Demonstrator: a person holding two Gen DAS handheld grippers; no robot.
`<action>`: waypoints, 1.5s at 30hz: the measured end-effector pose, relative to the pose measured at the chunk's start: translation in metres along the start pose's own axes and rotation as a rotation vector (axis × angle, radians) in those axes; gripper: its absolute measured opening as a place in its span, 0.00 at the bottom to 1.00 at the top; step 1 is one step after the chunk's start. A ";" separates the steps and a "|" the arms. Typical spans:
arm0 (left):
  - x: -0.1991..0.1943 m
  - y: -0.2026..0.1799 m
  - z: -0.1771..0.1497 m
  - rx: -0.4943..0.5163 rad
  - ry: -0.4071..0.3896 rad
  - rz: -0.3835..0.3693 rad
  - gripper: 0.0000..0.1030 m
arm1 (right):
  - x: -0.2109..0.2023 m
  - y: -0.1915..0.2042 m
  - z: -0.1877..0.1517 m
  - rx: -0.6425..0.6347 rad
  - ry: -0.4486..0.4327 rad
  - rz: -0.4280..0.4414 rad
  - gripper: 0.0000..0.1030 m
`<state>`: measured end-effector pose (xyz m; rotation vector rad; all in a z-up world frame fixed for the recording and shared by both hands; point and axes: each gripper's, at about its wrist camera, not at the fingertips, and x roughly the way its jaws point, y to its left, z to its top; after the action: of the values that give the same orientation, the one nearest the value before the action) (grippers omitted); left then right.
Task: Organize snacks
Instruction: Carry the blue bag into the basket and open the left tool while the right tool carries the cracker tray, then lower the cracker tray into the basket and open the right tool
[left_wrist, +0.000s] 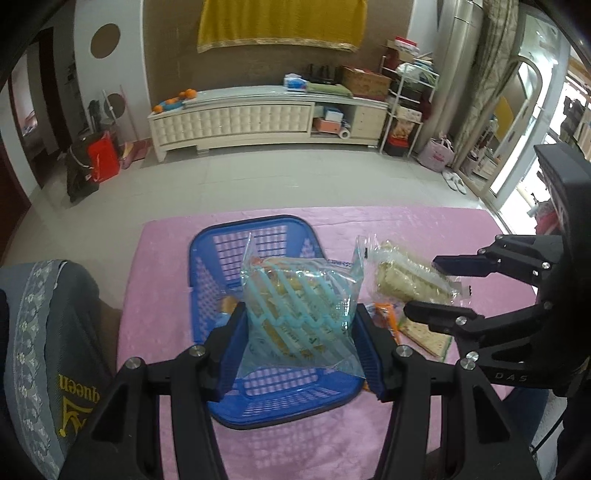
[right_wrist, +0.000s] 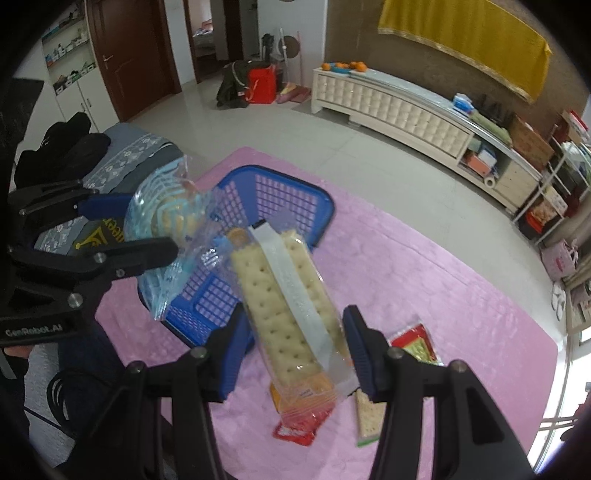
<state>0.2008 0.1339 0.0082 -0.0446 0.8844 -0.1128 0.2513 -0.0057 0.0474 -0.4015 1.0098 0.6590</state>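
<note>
My left gripper (left_wrist: 301, 350) is shut on a light-blue striped snack bag (left_wrist: 299, 310) and holds it above the blue plastic basket (left_wrist: 221, 258). My right gripper (right_wrist: 295, 350) is shut on a clear pack of pale crackers (right_wrist: 284, 295), lifted over the pink tablecloth just right of the basket (right_wrist: 288, 195). In the left wrist view the right gripper (left_wrist: 432, 288) and its cracker pack (left_wrist: 402, 277) hang to the right. In the right wrist view the left gripper (right_wrist: 147, 229) with the blue bag (right_wrist: 166, 221) hangs at the left.
On the pink tablecloth (right_wrist: 443, 288) lie a red-orange packet (right_wrist: 299, 424), a green-edged cracker pack (right_wrist: 367, 417) and a red-gold packet (right_wrist: 413, 343). A grey cushioned chair (left_wrist: 48, 332) stands left of the table. A long white cabinet (left_wrist: 258, 118) lines the far wall.
</note>
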 end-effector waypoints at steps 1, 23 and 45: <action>0.001 0.006 0.000 -0.003 0.001 0.004 0.51 | 0.002 0.004 0.002 -0.001 0.003 0.003 0.55; 0.123 0.050 0.028 -0.106 0.145 -0.048 0.51 | 0.090 -0.022 0.050 0.057 0.058 0.007 0.55; 0.094 0.041 0.032 -0.075 0.123 0.013 0.62 | 0.066 -0.023 0.048 0.085 0.018 0.005 0.55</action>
<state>0.2875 0.1636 -0.0476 -0.1022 1.0113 -0.0705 0.3213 0.0266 0.0135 -0.3313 1.0524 0.6163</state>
